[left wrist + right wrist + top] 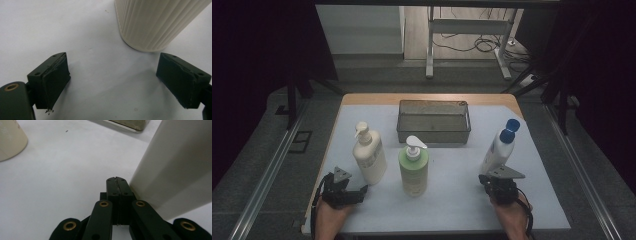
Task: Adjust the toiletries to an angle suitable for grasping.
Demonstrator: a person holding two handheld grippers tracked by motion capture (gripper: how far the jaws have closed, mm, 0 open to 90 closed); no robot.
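While both hands rest at the near edge of the white mat (452, 200), the left gripper (112, 80) sits with its jaws spread wide and nothing between them, its opening aimed at the foot of the cream pump bottle (369, 159), which stands upright just beyond. The right gripper (117, 185) has its jaws pressed together, empty, close beside the base of the white bottle with the blue cap (498, 149). The cream bottle's ribbed wall (152, 22) should give some purchase; it looks like stiff plastic, possibly heavy if full, and top-heavy at the pump. Judged best hold: mid-body, across the narrower sides. The green pump bottle (413, 170) and wire basket (434, 134) stand apart.
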